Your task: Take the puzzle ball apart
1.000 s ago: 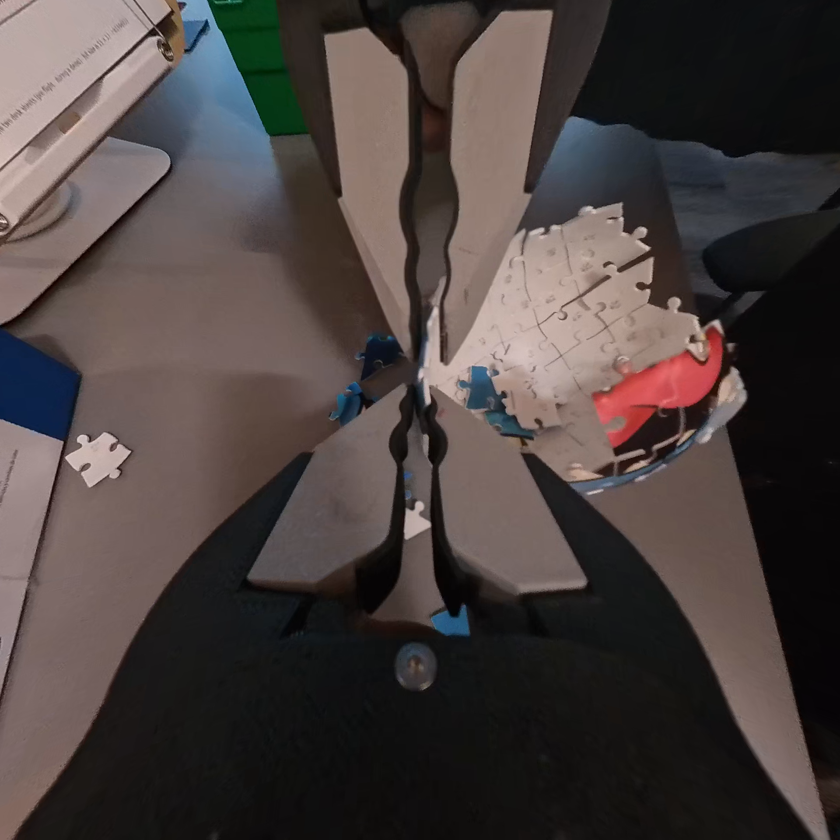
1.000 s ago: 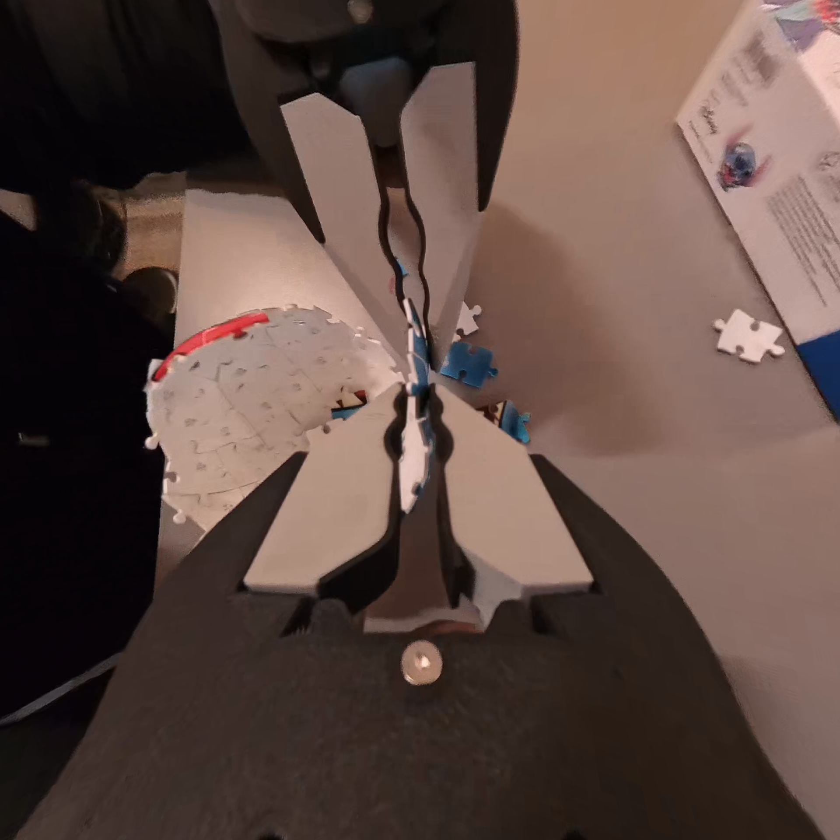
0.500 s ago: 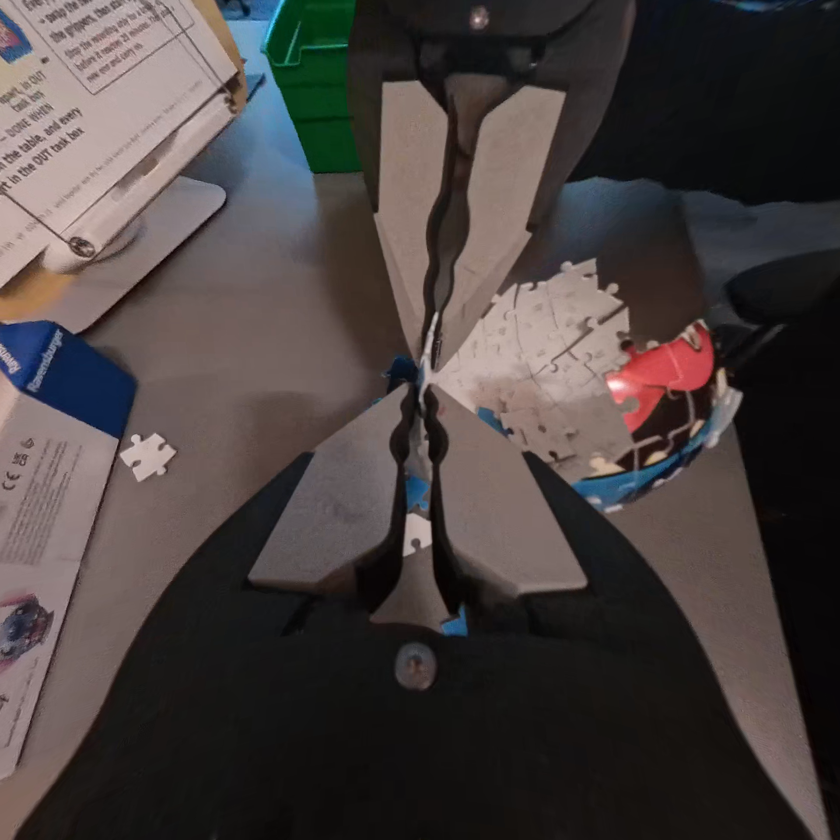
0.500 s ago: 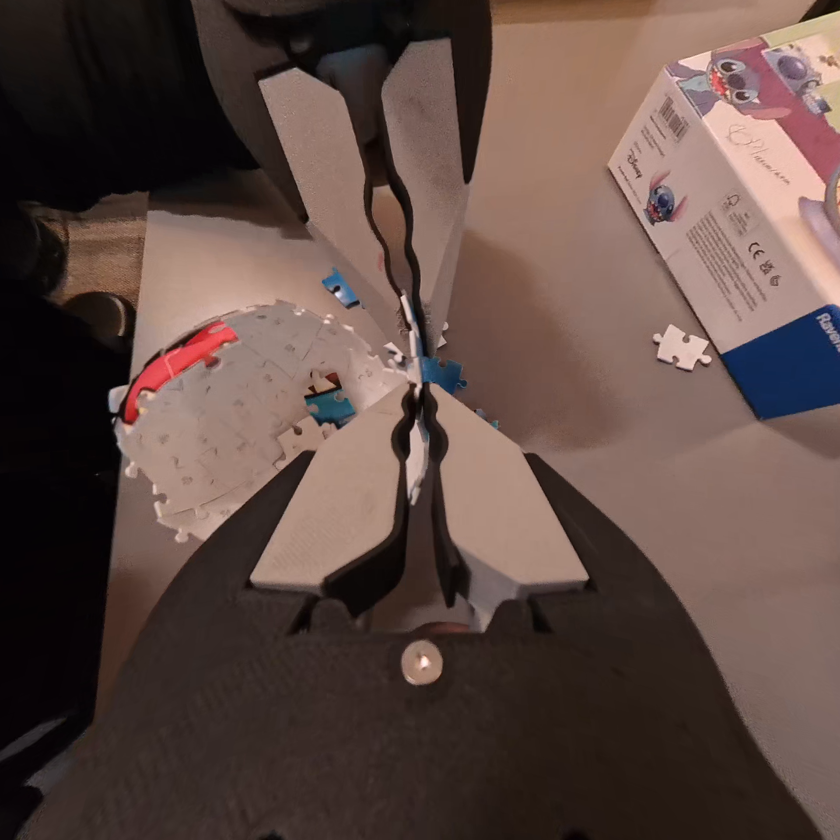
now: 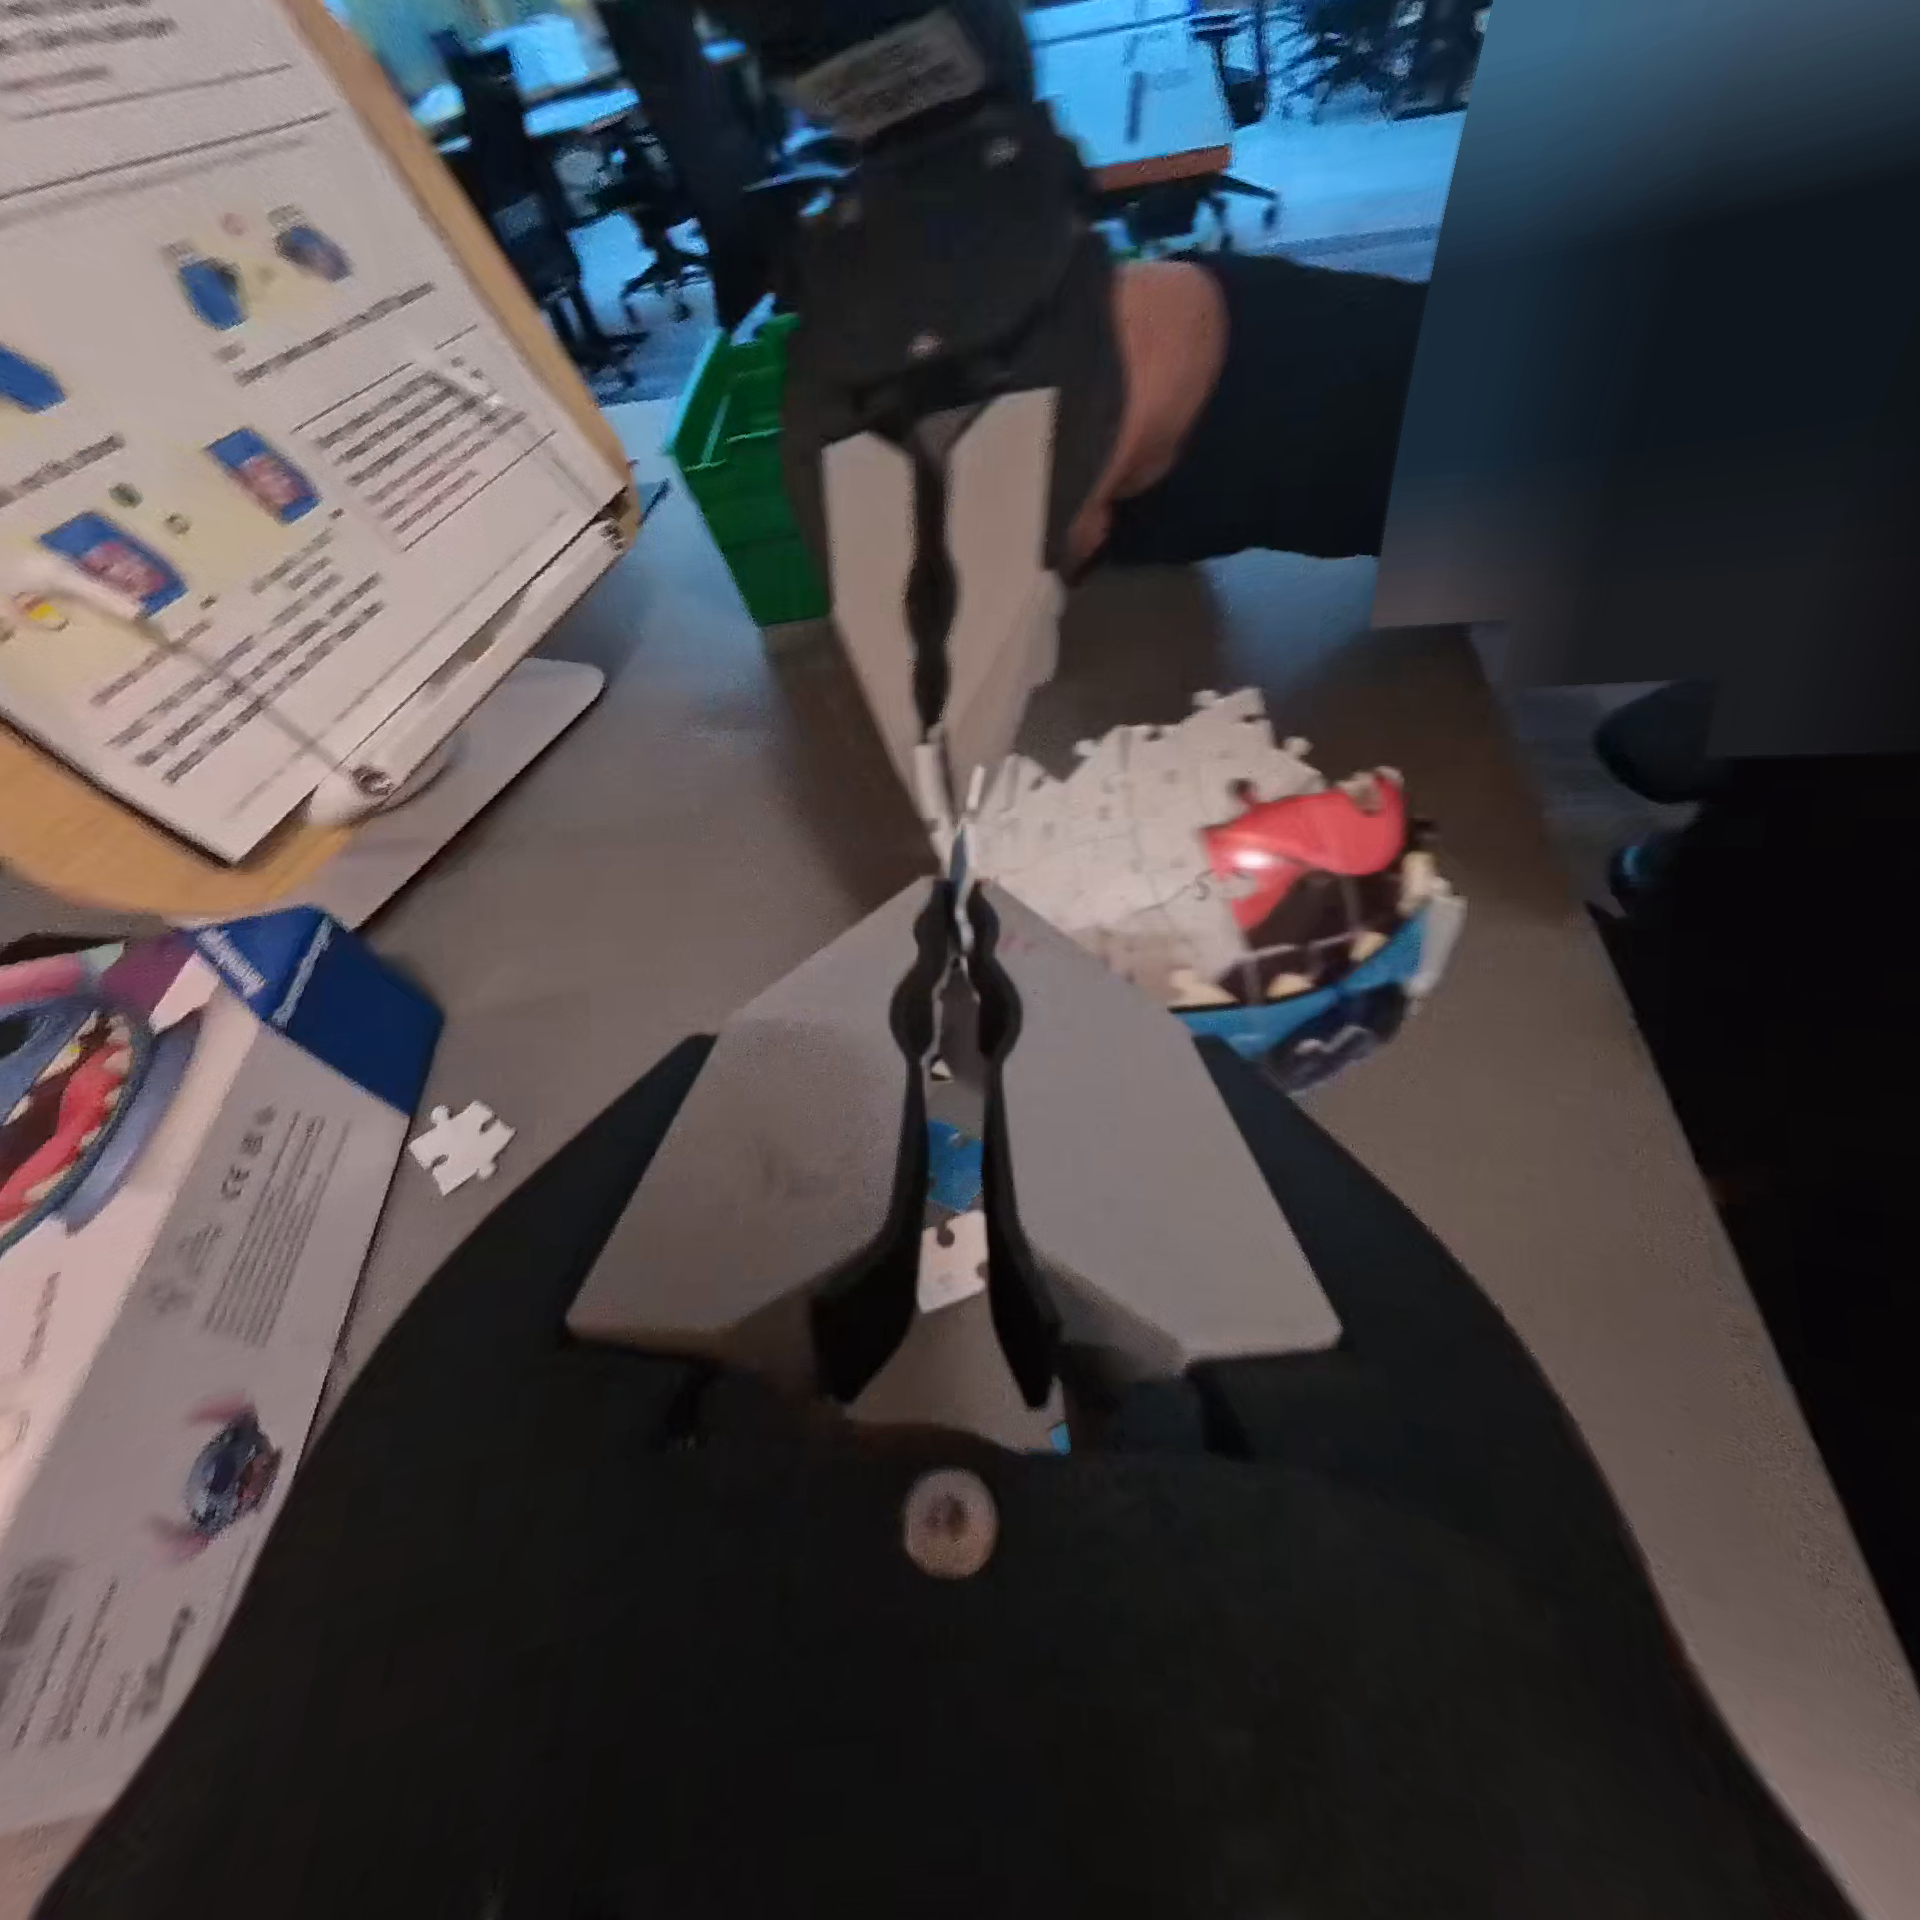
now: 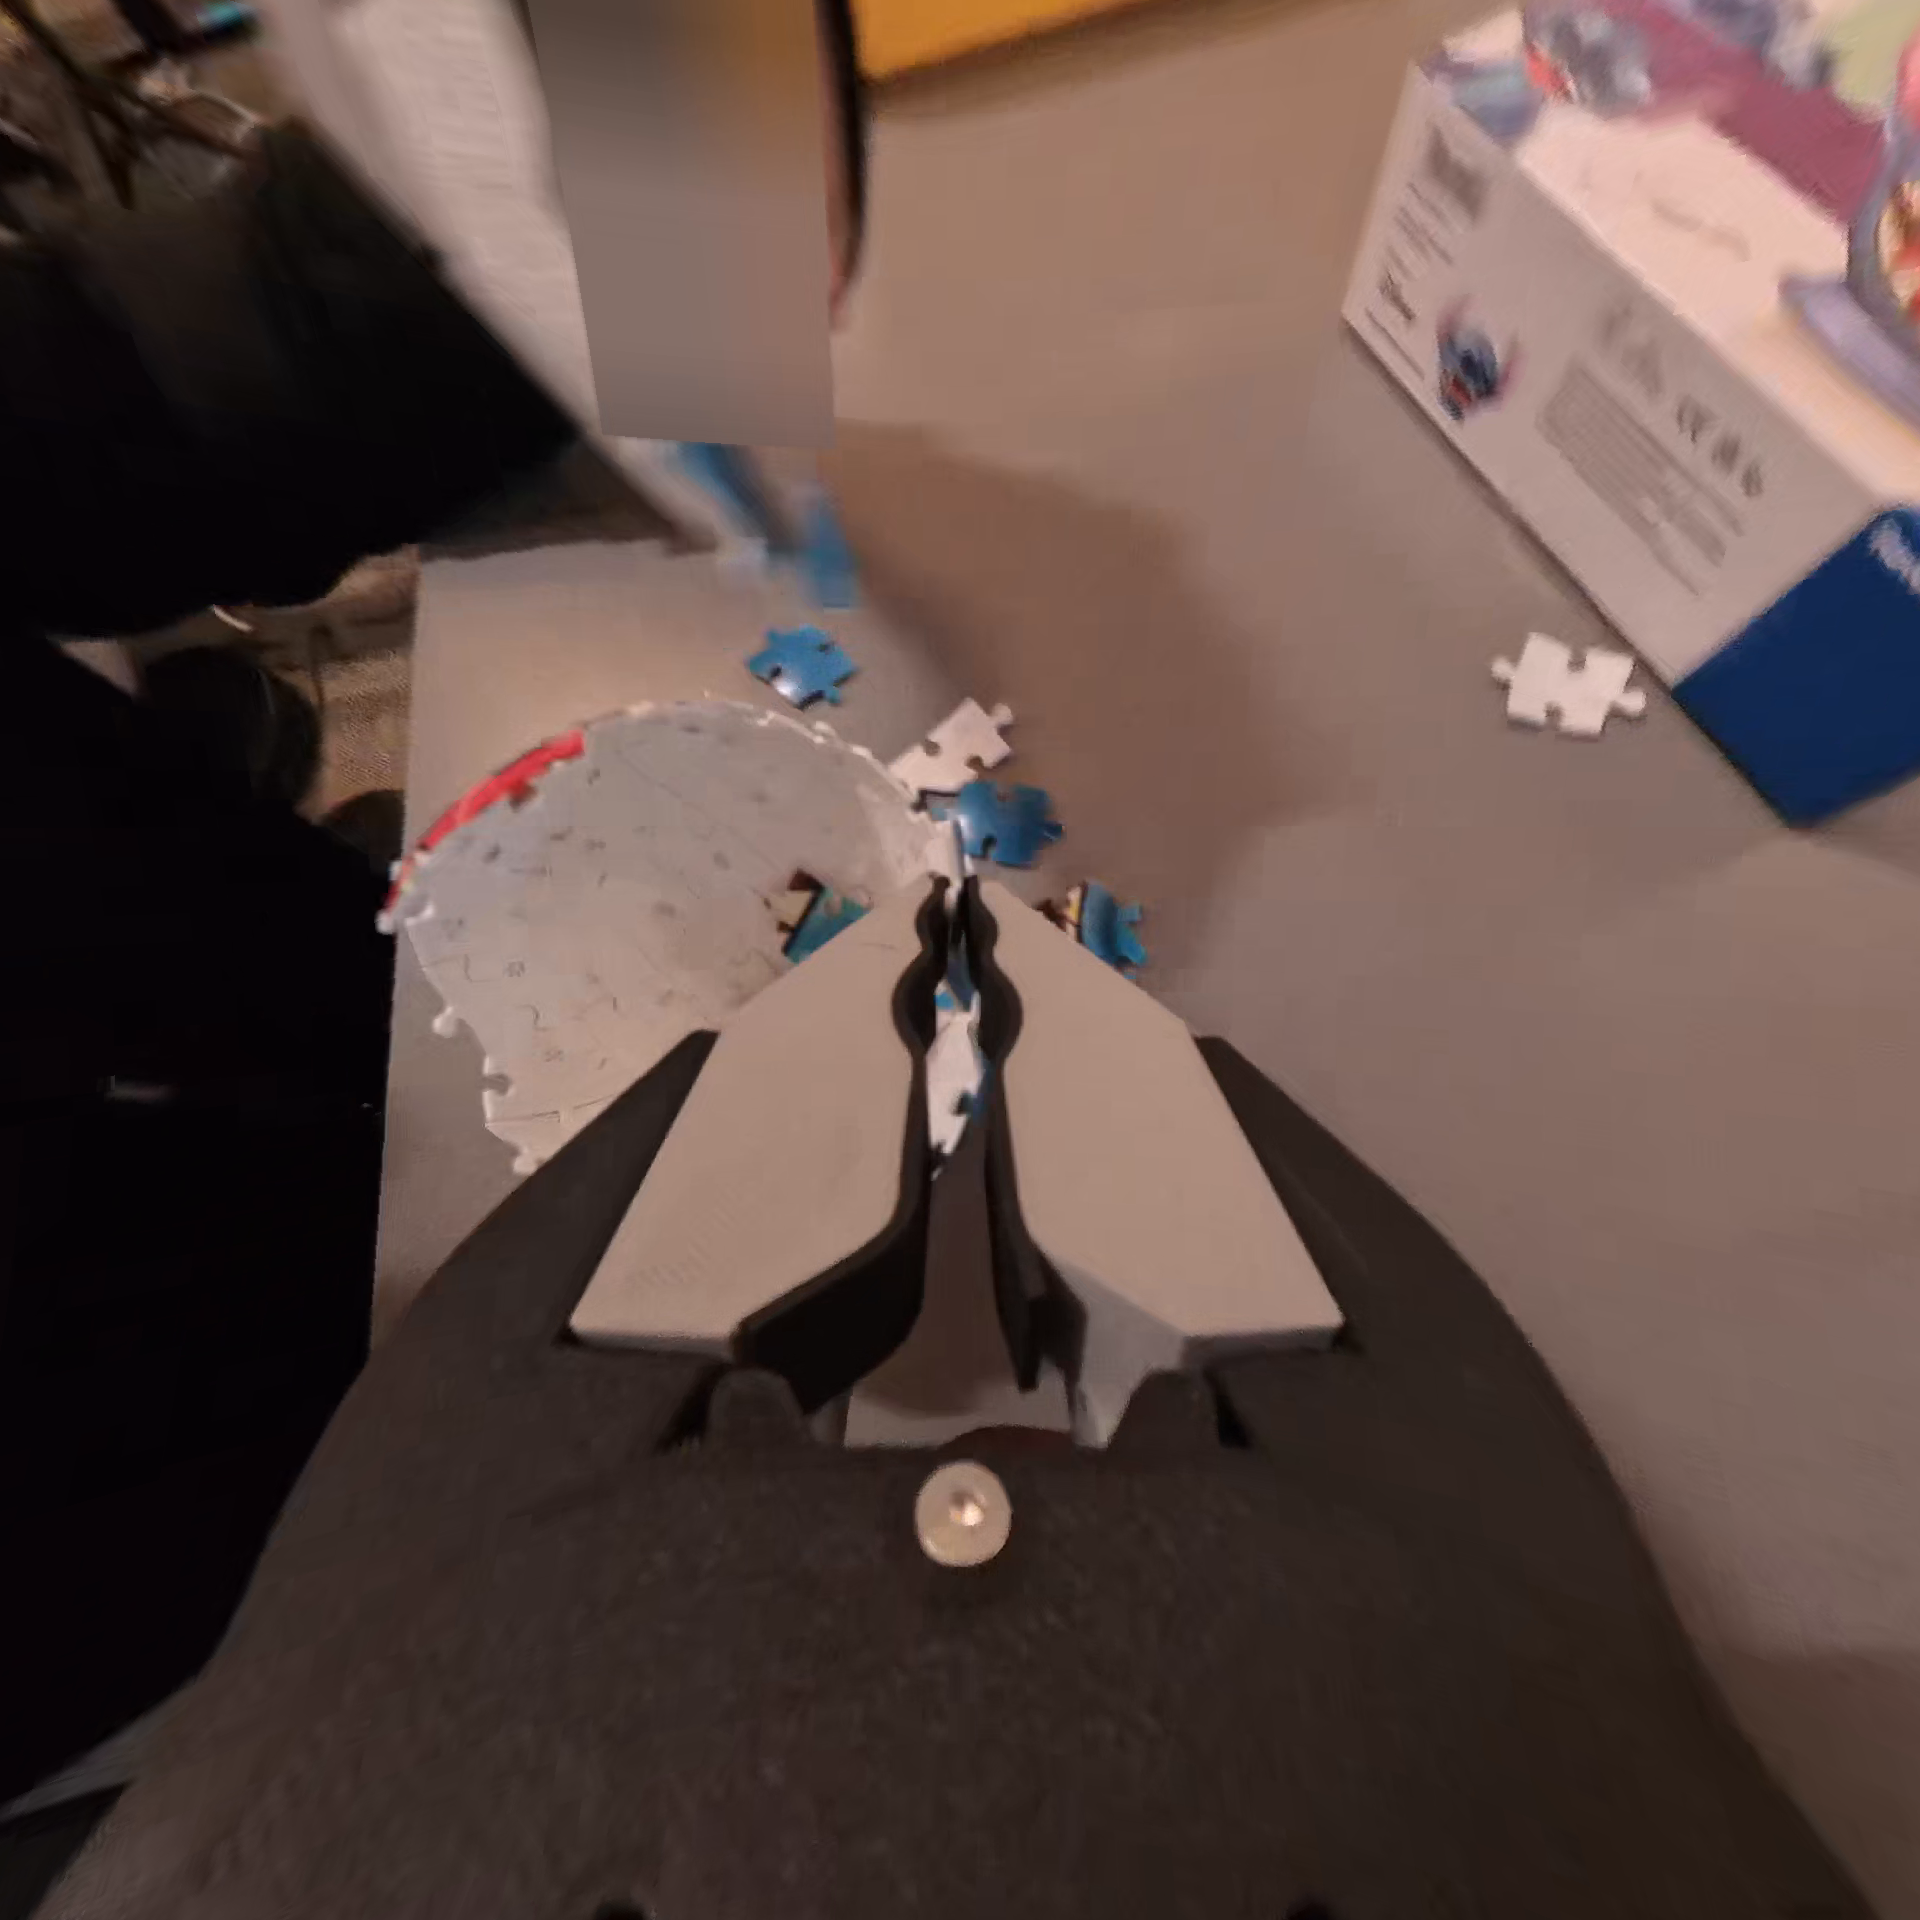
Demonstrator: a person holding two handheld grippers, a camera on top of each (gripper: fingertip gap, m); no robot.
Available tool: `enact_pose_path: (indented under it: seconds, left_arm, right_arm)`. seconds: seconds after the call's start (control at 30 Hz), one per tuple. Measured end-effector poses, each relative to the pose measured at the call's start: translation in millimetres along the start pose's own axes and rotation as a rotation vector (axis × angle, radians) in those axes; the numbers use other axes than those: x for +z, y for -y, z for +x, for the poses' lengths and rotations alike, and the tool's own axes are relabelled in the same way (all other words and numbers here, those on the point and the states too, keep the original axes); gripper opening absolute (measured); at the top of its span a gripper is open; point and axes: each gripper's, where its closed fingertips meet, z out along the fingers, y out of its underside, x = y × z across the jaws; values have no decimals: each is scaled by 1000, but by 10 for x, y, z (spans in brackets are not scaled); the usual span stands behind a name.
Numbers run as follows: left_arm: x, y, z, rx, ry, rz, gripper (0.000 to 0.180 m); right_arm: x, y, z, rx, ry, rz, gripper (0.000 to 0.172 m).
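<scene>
white-backed puzzle dome [image 5: 1143, 831], red patch, blue rim; grey table [image 6: 1351, 1039]

Two claws [image 5: 957, 896], one puzzle dome [image 5: 1132, 831], one box [image 6: 1621, 374], five loose pieces [image 6: 1569, 681]

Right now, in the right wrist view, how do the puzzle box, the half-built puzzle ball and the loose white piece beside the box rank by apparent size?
1. Half-built puzzle ball and puzzle box: too alike to rank; the box is cut off by the frame and lies farther away.
2. Loose white piece: plainly smallest.
</scene>
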Motion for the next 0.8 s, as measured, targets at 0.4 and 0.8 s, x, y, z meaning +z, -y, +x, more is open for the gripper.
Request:
enact_pose_path:
  seconds: [0.4, 0.8]
  left_arm:
    - [194, 290, -183, -254, 14, 296, 0]
    - [-53, 625, -381, -547, -55, 622, 2]
  right_arm:
    - [-141, 412, 25, -104, -119, 124, 38]
    - [-19, 643, -1, -64, -62, 298, 1]
